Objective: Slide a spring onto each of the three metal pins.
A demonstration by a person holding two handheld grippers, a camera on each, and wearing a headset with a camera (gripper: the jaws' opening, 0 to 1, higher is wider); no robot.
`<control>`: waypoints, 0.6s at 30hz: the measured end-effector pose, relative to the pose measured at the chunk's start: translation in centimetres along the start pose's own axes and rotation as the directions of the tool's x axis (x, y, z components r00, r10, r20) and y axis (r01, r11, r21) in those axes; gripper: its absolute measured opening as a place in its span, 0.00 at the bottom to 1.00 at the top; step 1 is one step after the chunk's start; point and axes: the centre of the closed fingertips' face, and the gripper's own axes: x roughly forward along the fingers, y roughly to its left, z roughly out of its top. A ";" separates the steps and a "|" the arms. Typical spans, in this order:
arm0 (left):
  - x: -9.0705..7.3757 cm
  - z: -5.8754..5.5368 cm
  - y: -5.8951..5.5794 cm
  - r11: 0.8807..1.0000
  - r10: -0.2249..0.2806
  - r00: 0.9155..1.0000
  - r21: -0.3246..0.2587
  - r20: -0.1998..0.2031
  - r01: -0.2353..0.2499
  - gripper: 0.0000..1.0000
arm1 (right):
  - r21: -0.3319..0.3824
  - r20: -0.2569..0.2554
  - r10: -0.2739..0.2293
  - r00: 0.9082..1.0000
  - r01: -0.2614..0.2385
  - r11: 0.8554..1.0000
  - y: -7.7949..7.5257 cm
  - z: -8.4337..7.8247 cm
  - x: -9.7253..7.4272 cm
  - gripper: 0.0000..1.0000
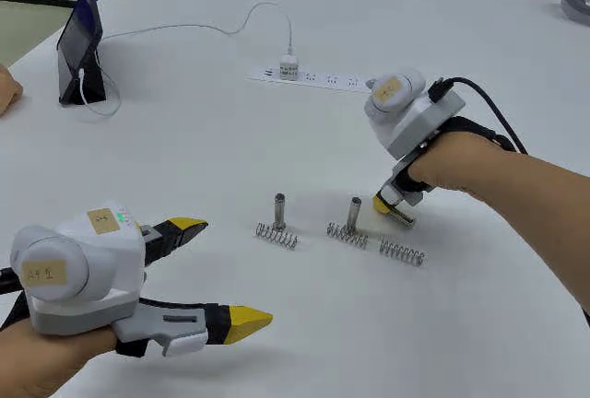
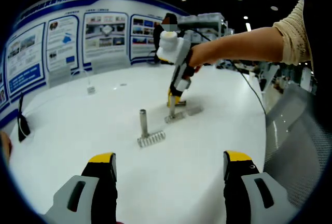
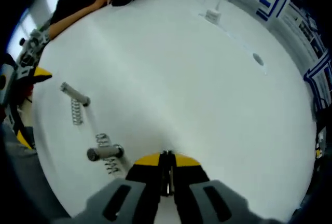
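Note:
Two metal pins (image 1: pixel 278 211) (image 1: pixel 354 214) stand upright mid-table. A spring lies at the foot of each pin (image 1: pixel 277 235) (image 1: pixel 348 235), and a third spring (image 1: pixel 402 252) lies to their right. My right gripper (image 1: pixel 394 206) points down just right of the second pin, its yellow jaws shut on a short metal pin (image 1: pixel 404 216) held low over the table. In the right gripper view the jaws (image 3: pixel 166 168) are closed, with both standing pins (image 3: pixel 75 94) (image 3: pixel 106 152) to the left. My left gripper (image 1: pixel 221 274) hovers open at the near left, nothing between its fingers (image 2: pixel 166 159).
A white power strip (image 1: pixel 304 76) with a plugged charger and cable lies at the back. A dark tablet on a stand (image 1: pixel 81 43) sits at the far left. A person's hand (image 1: pixel 7 89) rests at the left edge.

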 end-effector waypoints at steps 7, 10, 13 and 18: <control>-0.1 0.2 0.1 1.000 0.008 1.000 -0.001 0.006 -0.008 0.86 | 0.039 0.063 -0.017 0.998 0.015 0.999 0.1 -0.2 -0.3 0.09; -0.2 0.2 0.1 1.000 0.011 1.000 0.002 0.005 -0.011 0.85 | 0.047 0.114 -0.011 0.993 0.006 0.999 0.1 -0.3 -0.4 0.08; -0.2 0.4 0.1 1.000 0.013 1.000 0.006 0.008 -0.013 0.85 | 0.050 0.142 -0.017 0.990 0.010 0.999 0.2 -0.5 -0.6 0.08; -0.2 0.8 0.0 1.000 0.013 1.000 0.012 0.013 -0.013 0.84 | 0.054 0.174 -0.022 0.984 0.013 0.998 0.2 -0.7 -1.2 0.08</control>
